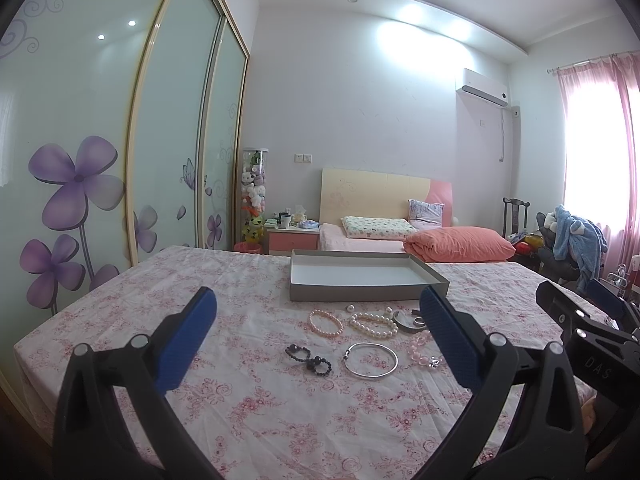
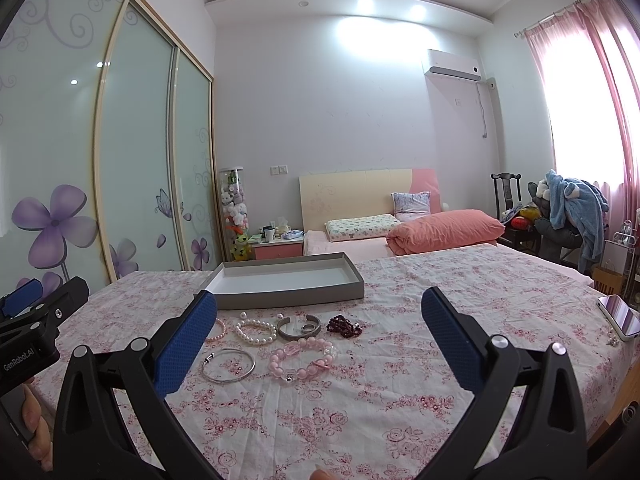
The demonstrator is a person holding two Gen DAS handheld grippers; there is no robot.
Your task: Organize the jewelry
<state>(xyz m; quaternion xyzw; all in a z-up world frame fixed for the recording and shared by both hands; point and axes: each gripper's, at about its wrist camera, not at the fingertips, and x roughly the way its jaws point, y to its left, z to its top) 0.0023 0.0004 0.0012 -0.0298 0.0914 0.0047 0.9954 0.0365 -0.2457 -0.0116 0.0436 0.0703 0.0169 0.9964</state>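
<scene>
Several pieces of jewelry lie on the floral cloth in front of an empty grey tray (image 1: pixel 366 291) (image 2: pixel 292 292). There is a black bead bracelet (image 1: pixel 309 358), a thin silver bangle (image 1: pixel 371 359) (image 2: pixel 228 365), a pink pearl bracelet (image 1: pixel 326 322), a white pearl bracelet (image 1: pixel 374 324) (image 2: pixel 257 331), a silver cuff (image 2: pixel 299 327), a dark red bead string (image 2: pixel 344 325) and a pink bead bracelet (image 2: pixel 302 359). My left gripper (image 1: pixel 316 316) is open and empty, above the cloth short of the jewelry. My right gripper (image 2: pixel 320 312) is open and empty too.
A phone (image 2: pixel 620 316) lies on the cloth at the right edge. Beyond the table stands a bed with an orange-pink pillow (image 1: pixel 460 244). A sliding wardrobe (image 1: pixel 80 140) is at the left. A chair with blue clothes (image 2: pixel 572 208) stands by the window.
</scene>
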